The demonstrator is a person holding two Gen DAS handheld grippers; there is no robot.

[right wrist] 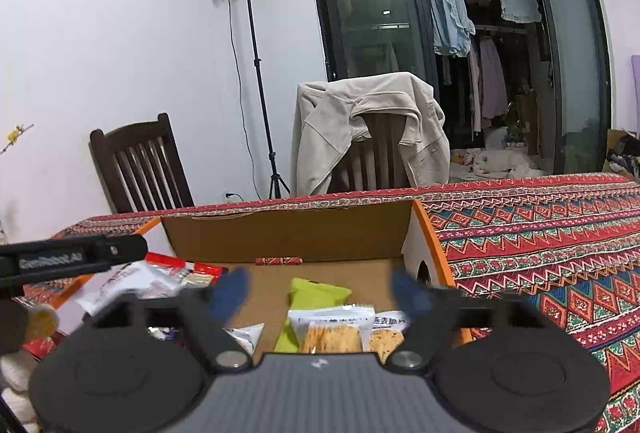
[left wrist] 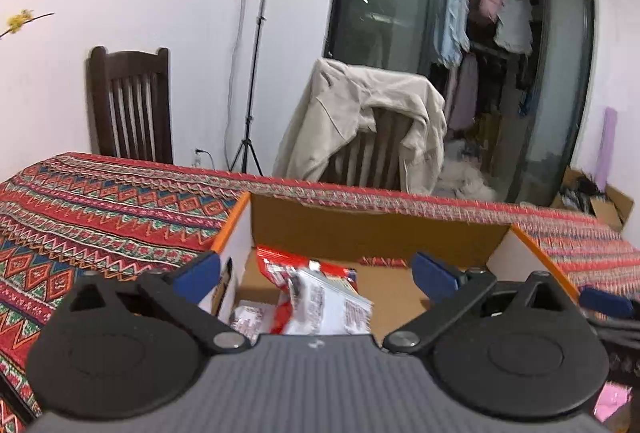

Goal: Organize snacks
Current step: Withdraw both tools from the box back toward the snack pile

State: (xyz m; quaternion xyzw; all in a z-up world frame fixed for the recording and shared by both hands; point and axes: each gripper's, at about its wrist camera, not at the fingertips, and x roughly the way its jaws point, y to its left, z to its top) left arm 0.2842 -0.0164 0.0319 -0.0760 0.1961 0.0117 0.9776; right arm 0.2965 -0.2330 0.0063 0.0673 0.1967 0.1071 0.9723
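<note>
An open cardboard box (left wrist: 360, 229) with orange edges stands on the patterned cloth. In the left wrist view my left gripper (left wrist: 316, 273) is open above the box's left part. A red and white snack packet (left wrist: 324, 301) lies below and between its blue pads (left wrist: 200, 273), which do not touch it. My right gripper (right wrist: 320, 291) is open over the right part of the box (right wrist: 288, 233). Under it lie a green packet (right wrist: 316, 293), two cracker packets (right wrist: 336, 329) and a small white packet (right wrist: 244, 337). The left gripper's body (right wrist: 72, 257) shows at the left above the red and white packet (right wrist: 152, 277).
The table (right wrist: 540, 233) with its red patterned cloth stretches to both sides of the box. Behind it stand a dark wooden chair (right wrist: 140, 169), a chair draped with a beige jacket (right wrist: 360, 125) and a light stand (right wrist: 256, 73). Glass doors (right wrist: 560, 53) fill the back right.
</note>
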